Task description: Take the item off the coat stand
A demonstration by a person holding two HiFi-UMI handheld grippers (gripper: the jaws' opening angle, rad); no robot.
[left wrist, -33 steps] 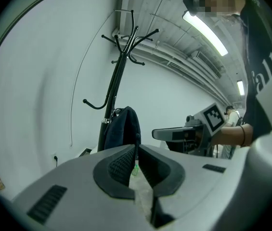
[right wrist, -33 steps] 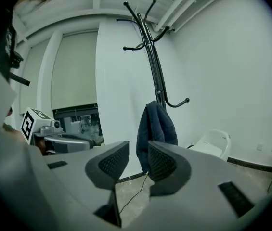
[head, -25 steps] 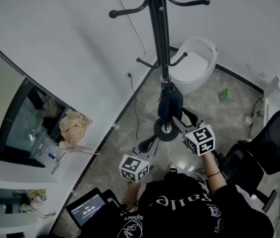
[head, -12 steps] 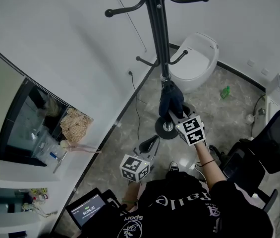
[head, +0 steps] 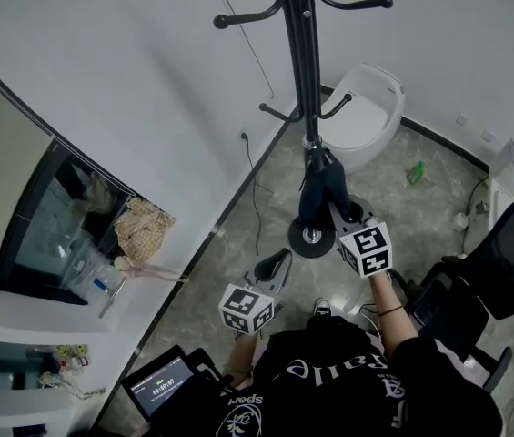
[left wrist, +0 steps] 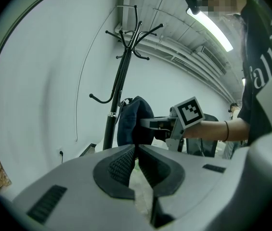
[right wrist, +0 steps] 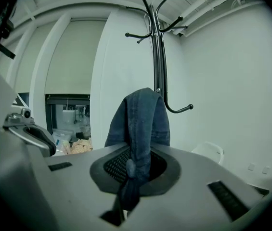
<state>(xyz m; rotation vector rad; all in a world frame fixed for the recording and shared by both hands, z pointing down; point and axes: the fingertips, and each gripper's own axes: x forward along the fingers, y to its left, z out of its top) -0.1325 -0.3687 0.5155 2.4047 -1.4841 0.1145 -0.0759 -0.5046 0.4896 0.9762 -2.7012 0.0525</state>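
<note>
Garment pinched by closing right gripper; attachment to coat stand hidden.

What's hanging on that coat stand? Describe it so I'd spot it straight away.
Find the tall black coat stand by the white wall. Low on its pole, under the bare upper hooks, hangs a dark blue denim garment. It is the only cloth on the stand, and the right gripper is closing its jaws on it, fabric between them.
</note>
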